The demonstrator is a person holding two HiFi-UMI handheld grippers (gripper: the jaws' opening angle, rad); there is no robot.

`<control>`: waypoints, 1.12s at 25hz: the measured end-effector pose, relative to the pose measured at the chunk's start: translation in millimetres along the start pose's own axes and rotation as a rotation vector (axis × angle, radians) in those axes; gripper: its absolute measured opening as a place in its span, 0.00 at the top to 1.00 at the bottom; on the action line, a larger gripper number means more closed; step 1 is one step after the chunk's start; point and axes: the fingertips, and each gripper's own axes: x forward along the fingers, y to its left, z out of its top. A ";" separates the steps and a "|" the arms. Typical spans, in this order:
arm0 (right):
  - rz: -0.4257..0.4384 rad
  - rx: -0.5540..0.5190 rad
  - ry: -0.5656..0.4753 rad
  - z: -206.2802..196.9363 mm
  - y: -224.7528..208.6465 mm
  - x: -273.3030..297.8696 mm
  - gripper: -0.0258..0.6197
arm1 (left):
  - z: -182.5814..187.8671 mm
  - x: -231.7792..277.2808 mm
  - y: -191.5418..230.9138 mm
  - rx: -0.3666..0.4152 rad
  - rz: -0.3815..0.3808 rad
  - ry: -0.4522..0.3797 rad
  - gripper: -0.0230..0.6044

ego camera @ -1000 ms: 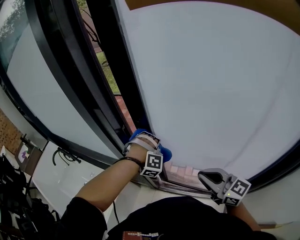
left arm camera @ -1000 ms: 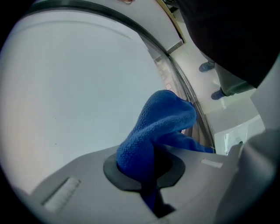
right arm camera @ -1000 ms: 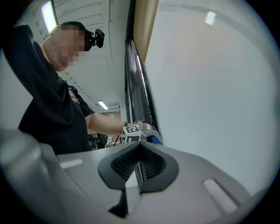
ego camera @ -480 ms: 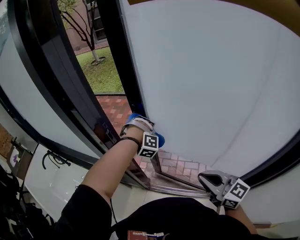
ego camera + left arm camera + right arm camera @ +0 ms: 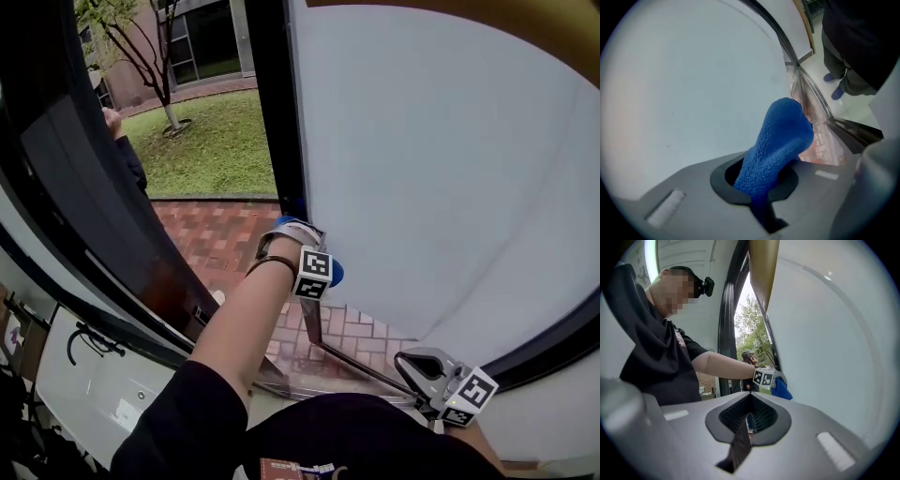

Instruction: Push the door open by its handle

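The frosted glass door stands swung outward, with a wide gap at its left edge. My left gripper reaches out to that edge and is shut on the blue textured handle, which lies against the panel. In the left gripper view the blue handle sticks out from between the jaws of the left gripper, with the frosted door just behind it. My right gripper hangs low by my waist, shut and empty. The right gripper view looks past the right gripper toward the outstretched left arm.
The dark door frame stands to the left. Through the gap lie brick paving, a lawn and a person outside. A metal threshold rail runs along the floor. A white cabinet is at lower left.
The door has swung further outward and the gap has widened, showing more paving and lawn. My left gripper has travelled outward with the handle. The right gripper has barely moved.
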 end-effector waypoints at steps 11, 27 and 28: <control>0.111 -0.038 0.067 30.3 -115.8 -4.9 0.96 | 26.2 76.8 97.9 0.053 0.009 -0.111 0.94; 0.106 -0.150 0.122 35.9 -284.2 99.1 0.96 | 102.5 167.3 249.3 0.223 0.151 -0.382 0.94; 0.098 -0.151 0.126 31.4 -296.7 112.2 0.96 | 110.8 171.1 254.5 0.240 0.171 -0.408 0.94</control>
